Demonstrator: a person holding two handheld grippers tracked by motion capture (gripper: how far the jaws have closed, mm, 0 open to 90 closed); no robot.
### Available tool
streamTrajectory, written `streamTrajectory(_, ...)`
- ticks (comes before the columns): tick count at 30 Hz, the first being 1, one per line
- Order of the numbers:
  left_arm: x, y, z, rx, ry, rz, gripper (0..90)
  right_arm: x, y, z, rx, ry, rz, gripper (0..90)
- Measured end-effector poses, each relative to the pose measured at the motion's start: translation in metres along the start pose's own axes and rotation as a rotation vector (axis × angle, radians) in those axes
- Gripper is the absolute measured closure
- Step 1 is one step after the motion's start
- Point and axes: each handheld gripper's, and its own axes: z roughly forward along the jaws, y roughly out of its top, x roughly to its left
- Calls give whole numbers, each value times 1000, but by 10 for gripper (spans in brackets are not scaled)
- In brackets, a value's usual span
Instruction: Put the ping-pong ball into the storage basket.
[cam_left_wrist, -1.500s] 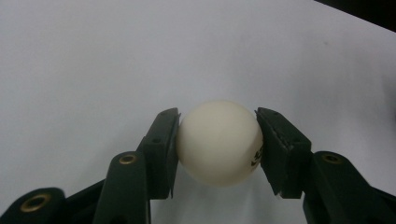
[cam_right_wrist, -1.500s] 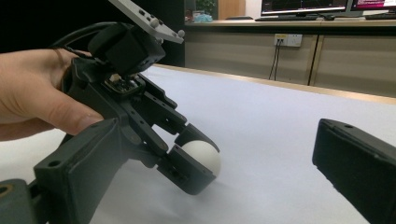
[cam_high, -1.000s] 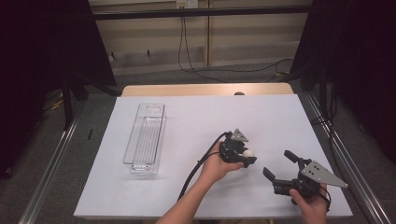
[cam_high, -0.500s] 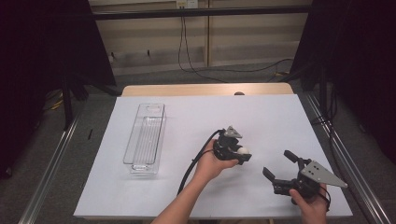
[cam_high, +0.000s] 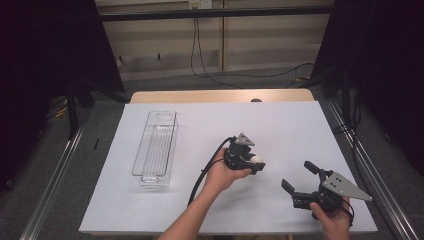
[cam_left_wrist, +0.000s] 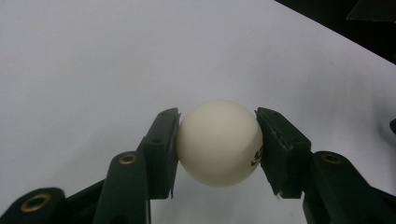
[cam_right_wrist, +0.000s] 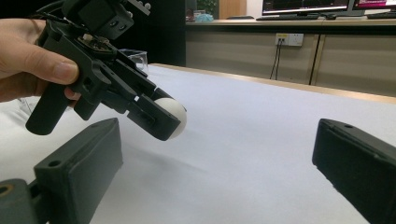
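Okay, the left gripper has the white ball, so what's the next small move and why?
Probably carry the ball left across the table toward the clear plastic bin. The left gripper is shut on the ball, with the ball above the white surface, and the long bin stands open-topped to its left. The right gripper sits open at the near right, holding nothing, so it can likely stay put.
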Motion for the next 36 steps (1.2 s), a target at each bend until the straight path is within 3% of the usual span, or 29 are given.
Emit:
streamTrajectory(25,10,-4,-18,18,8,-25,511,-1,0,0,-5,-3,3,14)
streamTrajectory(36,14,-6,-26,20,30,-32,512,0,0,0,2,1,4,13)
